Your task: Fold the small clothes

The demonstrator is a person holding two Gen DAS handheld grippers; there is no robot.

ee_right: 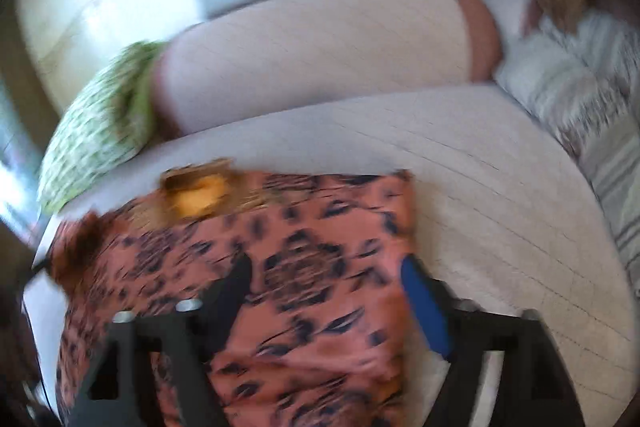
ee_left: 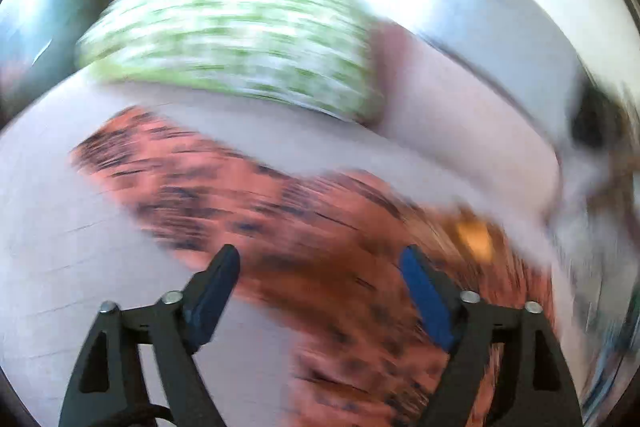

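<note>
A small pink garment with a dark print (ee_right: 304, 267) lies flat on the pale quilted sofa seat (ee_right: 500, 195). It also shows, blurred by motion, in the left wrist view (ee_left: 280, 219). An orange patch (ee_right: 200, 199) sits at its far edge. My right gripper (ee_right: 324, 279) is open and hovers just above the garment, its jaws spread over the cloth's right part. My left gripper (ee_left: 320, 267) is open above the garment's near edge. Neither holds anything.
A green and white patterned cushion (ee_left: 240, 39) lies against the sofa back (ee_right: 340, 55) at the far left. A white and grey striped blanket (ee_right: 580, 107) is piled at the right end of the sofa.
</note>
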